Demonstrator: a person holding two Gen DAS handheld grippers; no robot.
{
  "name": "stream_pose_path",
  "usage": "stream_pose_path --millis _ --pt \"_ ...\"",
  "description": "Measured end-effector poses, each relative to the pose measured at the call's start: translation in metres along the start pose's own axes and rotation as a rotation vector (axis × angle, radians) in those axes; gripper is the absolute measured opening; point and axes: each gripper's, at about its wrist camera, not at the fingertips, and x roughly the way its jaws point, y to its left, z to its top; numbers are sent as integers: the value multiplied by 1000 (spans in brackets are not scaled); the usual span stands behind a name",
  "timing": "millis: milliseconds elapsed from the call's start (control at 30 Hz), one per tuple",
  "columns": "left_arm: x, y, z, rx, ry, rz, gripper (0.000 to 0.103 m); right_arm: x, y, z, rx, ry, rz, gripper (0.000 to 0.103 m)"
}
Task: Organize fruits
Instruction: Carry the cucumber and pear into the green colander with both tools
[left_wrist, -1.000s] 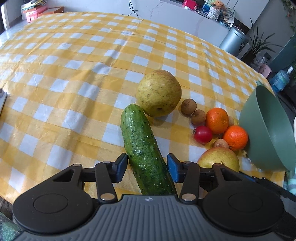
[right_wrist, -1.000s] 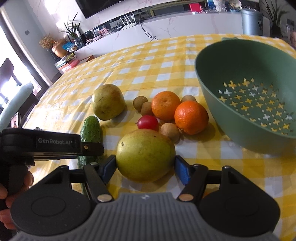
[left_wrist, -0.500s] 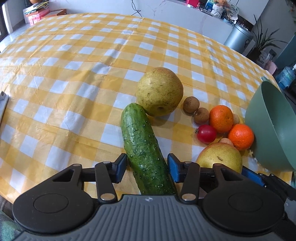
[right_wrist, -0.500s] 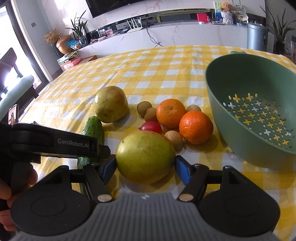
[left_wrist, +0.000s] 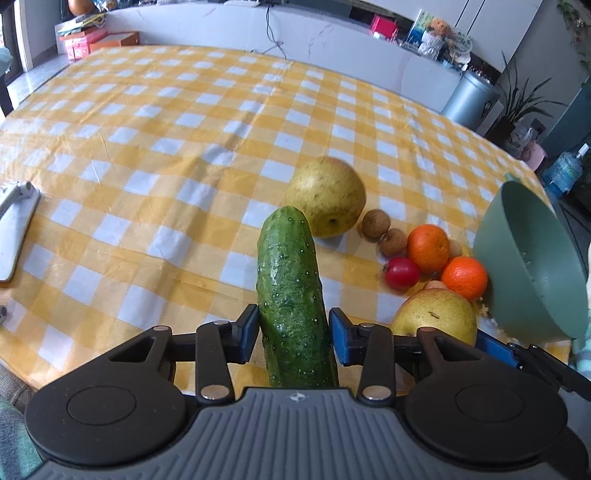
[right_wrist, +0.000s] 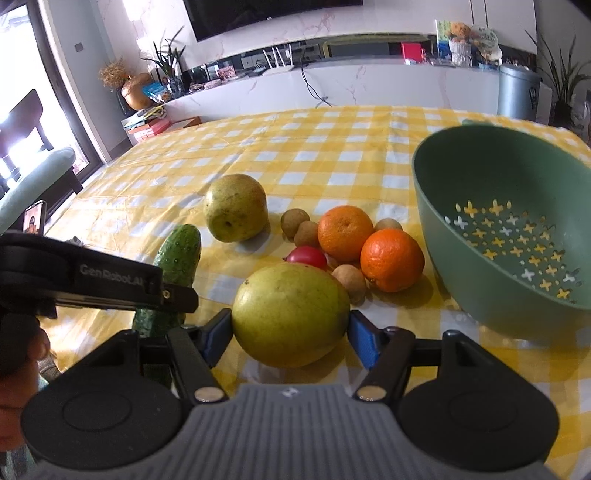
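Note:
A dark green cucumber (left_wrist: 291, 288) runs straight out between the blue pads of my left gripper (left_wrist: 291, 334). Its jaws are closing and both pads touch the cucumber's sides; its far end is tilted up off the checked cloth (right_wrist: 179, 254). My right gripper (right_wrist: 290, 332) is shut on a big yellow-green pear (right_wrist: 291, 314), pads against both flanks. A second pear (right_wrist: 236, 208), two oranges (right_wrist: 345, 232) (right_wrist: 391, 260), a red tomato (right_wrist: 306, 256) and several small brown fruits (right_wrist: 295, 221) lie beyond. A green colander (right_wrist: 461, 206) stands tilted at the right.
A silver flat object (left_wrist: 14, 229) lies at the table's left edge. The yellow-checked table (left_wrist: 184, 129) stretches far behind the fruit. A white counter and a grey bin (left_wrist: 471, 99) stand beyond it. A hand holds the left gripper's handle (right_wrist: 18, 350).
The left jaws have narrowed onto the cucumber, which has swung in line with the gripper and lifted at its far end. The right gripper has tipped upward slightly, pear still between its pads.

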Motion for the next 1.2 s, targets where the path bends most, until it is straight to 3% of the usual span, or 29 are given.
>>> stream_pose_path --millis 200,767,1000,1200 --pt "-22 -9 -4 28 -59 -12 45 -18 3 -1 -59 -71 -7 64" --pt "-87 -39 -8 133 -247 -61 44 -71 -10 -10 -19 -233 -3 64" --pt "-109 -59 0 194 -310 -138 44 -99 -21 2 -13 -337 -25 64" --pt "-109 -82 18 233 -318 -218 44 -107 -46 16 3 -340 -91 64"
